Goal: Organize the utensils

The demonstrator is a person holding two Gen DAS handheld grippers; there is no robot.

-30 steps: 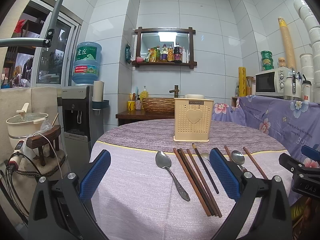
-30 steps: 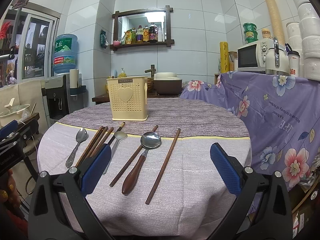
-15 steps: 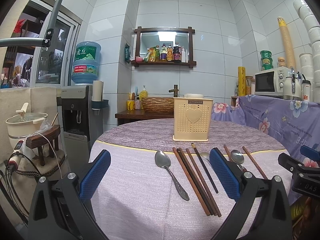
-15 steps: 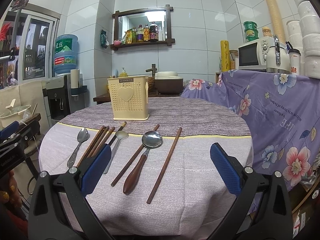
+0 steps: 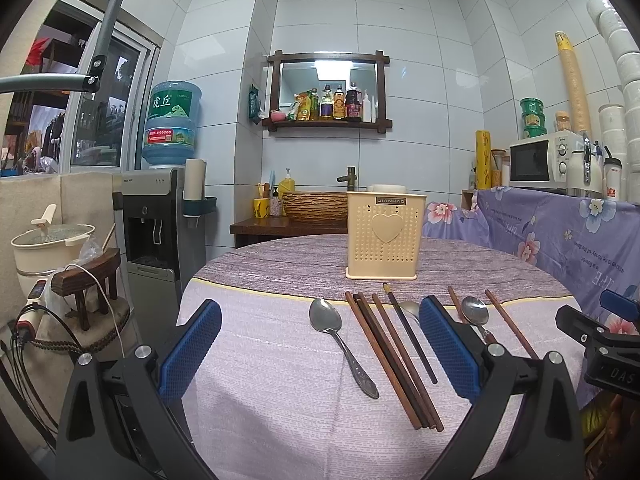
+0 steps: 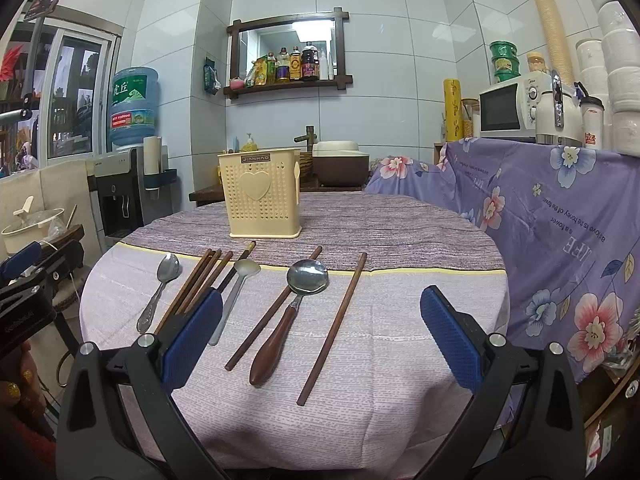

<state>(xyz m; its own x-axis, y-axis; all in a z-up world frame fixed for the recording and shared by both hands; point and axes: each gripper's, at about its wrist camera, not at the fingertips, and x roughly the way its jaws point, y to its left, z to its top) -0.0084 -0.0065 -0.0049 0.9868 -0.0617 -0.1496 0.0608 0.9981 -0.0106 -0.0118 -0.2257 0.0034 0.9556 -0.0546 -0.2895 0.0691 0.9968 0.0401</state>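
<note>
A cream perforated utensil holder with a heart stands at the back of the round table; it also shows in the right wrist view. In front of it lie a steel spoon, a bundle of brown chopsticks, a dark chopstick, a wooden-handled spoon, a white-handled spoon and two single chopsticks. My left gripper is open and empty above the near table edge. My right gripper is open and empty, held likewise.
The table's cloth drops off at the near edge. A purple floral cloth covers a counter on the right with a microwave. A water dispenser and a pot on a stool stand left.
Both grippers have drifted slightly; the views shift only a little. Nothing on the table has moved.
</note>
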